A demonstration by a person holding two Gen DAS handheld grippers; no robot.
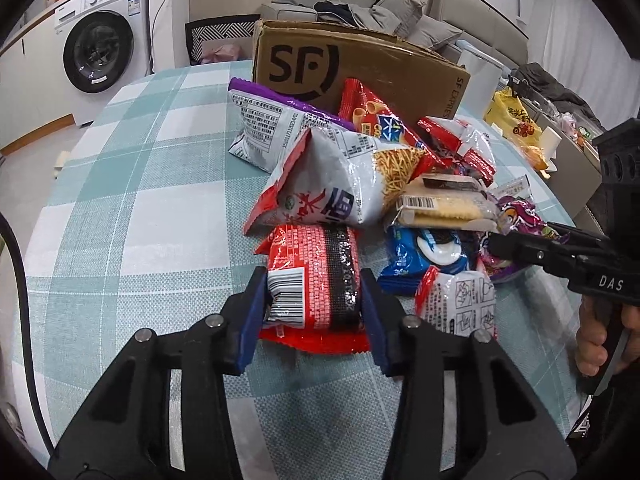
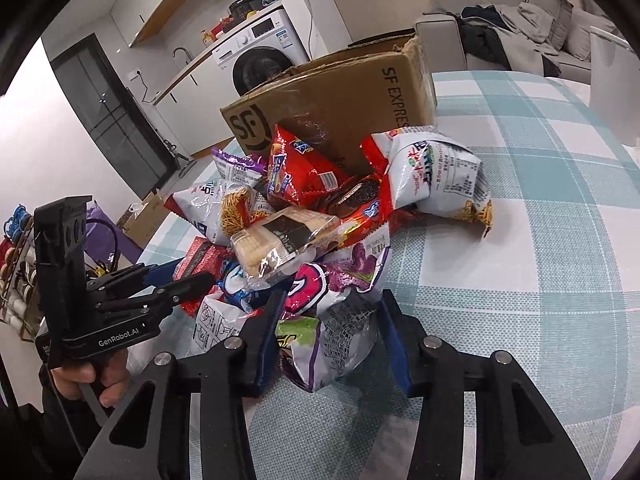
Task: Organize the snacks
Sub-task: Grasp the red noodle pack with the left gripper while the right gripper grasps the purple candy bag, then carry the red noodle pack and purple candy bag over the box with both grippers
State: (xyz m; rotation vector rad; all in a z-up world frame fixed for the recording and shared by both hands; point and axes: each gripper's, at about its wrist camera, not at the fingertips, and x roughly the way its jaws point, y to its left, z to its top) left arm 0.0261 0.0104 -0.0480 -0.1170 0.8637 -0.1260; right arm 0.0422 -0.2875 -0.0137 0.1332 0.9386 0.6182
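A heap of snack packets lies on the checked tablecloth in front of a brown SF cardboard box (image 1: 360, 68). My left gripper (image 1: 314, 304) is shut on a red packet (image 1: 316, 280) with a barcode, its blue pads pressing both sides at the heap's near left. My right gripper (image 2: 330, 324) is shut on a purple and white bag (image 2: 340, 312) at the heap's near edge. In the left wrist view that right gripper (image 1: 520, 246) reaches in from the right onto the purple bag (image 1: 520, 216). The left gripper (image 2: 188, 280) shows at the left of the right wrist view.
Other packets in the heap: a white and red noodle-snack bag (image 1: 340, 184), a cracker pack (image 1: 444, 204), a blue cookie packet (image 1: 424, 256), a large white bag (image 2: 436, 172). The box (image 2: 340, 100) stands open-topped behind. A washing machine (image 1: 100, 40) and a sofa (image 1: 360, 8) lie beyond the table.
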